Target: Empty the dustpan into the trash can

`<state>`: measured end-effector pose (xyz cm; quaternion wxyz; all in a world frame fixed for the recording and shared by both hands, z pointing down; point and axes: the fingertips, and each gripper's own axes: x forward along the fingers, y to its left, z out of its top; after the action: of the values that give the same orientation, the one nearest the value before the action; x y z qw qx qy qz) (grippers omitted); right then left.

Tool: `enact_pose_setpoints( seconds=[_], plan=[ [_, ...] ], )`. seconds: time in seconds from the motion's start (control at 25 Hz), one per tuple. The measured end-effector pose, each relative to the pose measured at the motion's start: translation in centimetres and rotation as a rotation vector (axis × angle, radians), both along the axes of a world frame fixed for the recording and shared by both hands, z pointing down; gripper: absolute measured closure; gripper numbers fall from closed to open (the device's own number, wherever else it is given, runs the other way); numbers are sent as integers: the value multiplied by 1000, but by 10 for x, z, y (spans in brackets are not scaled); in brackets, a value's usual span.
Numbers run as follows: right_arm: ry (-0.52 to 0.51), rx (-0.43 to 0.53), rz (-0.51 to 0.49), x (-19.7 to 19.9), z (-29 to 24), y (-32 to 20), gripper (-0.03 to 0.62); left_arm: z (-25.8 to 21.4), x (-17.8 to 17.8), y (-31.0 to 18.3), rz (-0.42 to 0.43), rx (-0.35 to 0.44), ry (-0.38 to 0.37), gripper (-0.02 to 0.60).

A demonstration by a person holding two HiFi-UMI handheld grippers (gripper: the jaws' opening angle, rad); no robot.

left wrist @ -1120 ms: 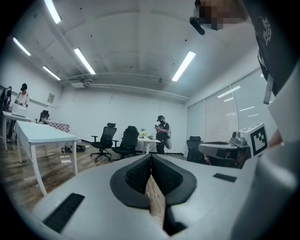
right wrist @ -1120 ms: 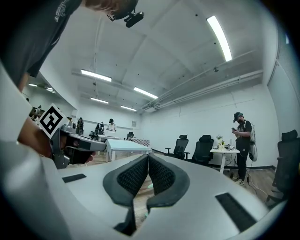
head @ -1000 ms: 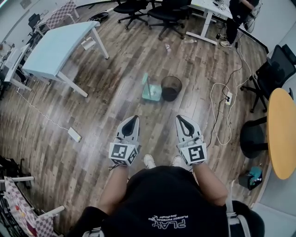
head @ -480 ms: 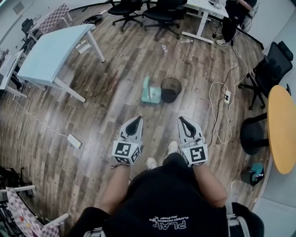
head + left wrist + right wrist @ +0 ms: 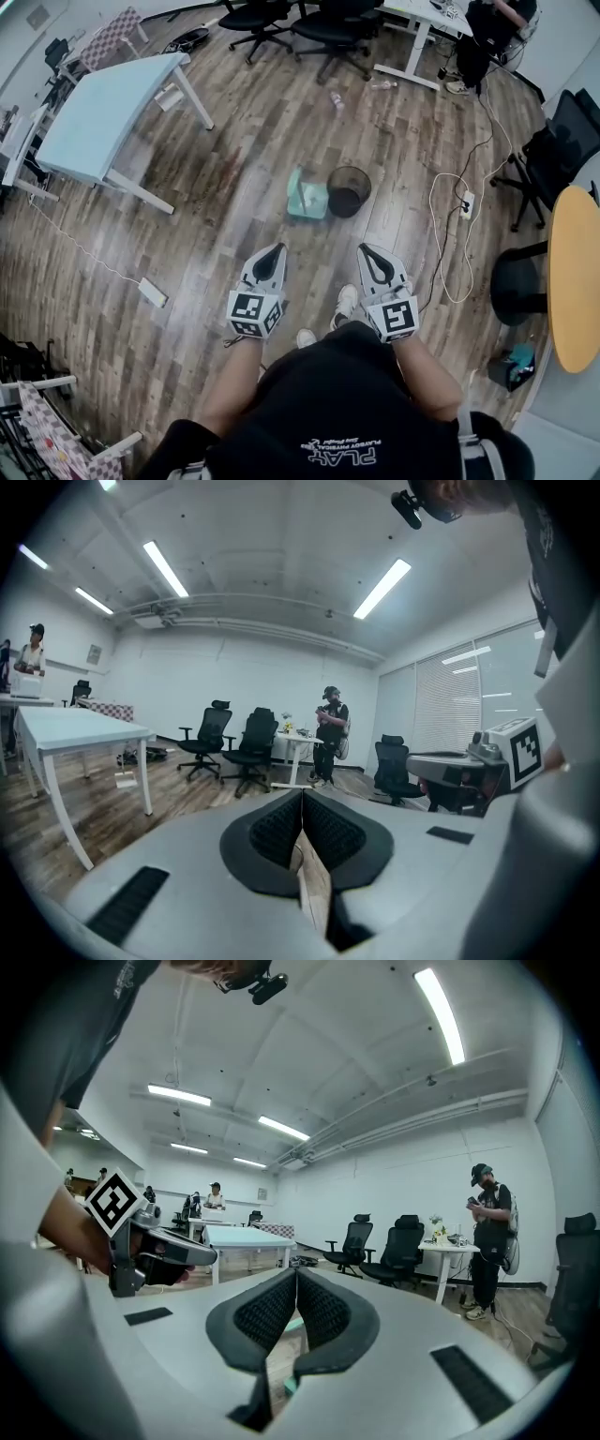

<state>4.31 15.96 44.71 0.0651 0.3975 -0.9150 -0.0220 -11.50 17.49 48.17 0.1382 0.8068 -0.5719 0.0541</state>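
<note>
On the wooden floor ahead, a teal dustpan (image 5: 307, 195) stands beside a black mesh trash can (image 5: 348, 190), the pan on the can's left. My left gripper (image 5: 273, 251) and right gripper (image 5: 368, 251) are held side by side in front of me, pointing toward them and well short of both. Each is shut with nothing between its jaws. In the left gripper view the left gripper (image 5: 302, 794) has its pads pressed together. The right gripper (image 5: 296, 1272) looks the same in its own view, with a sliver of teal showing below the pads.
A light blue table (image 5: 103, 103) stands at the far left and office chairs (image 5: 337, 23) at the back. A white cable (image 5: 450, 225) loops across the floor right of the can. A round yellow table (image 5: 574, 281) is at the right edge. A person (image 5: 487, 37) stands far back.
I have stepped forward: the dustpan and trash can sit lower in the head view and nearer. Both grippers moved along, still shut and empty.
</note>
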Motion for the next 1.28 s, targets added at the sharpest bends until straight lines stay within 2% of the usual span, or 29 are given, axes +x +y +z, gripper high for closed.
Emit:
enact_pose_setpoints(
  seconds=[0.24, 0.44, 0.72, 0.92, 1.28],
  plan=[
    [-18, -5, -19, 8, 3, -52, 569, 13, 11, -43, -6, -50, -25, 558],
    [-25, -18, -22, 22, 7, -91, 569, 20, 21, -74, -19, -87, 7, 558],
    [-58, -53, -16, 44, 16, -131, 569, 31, 30, -108, -60, -123, -30, 558],
    [-70, -60, -13, 45, 16, -153, 569, 39, 28, -127, -78, -158, -42, 558],
    [-51, -85, 12, 30, 36, -194, 569, 66, 12, -170, -53, -209, -51, 558]
  ],
)
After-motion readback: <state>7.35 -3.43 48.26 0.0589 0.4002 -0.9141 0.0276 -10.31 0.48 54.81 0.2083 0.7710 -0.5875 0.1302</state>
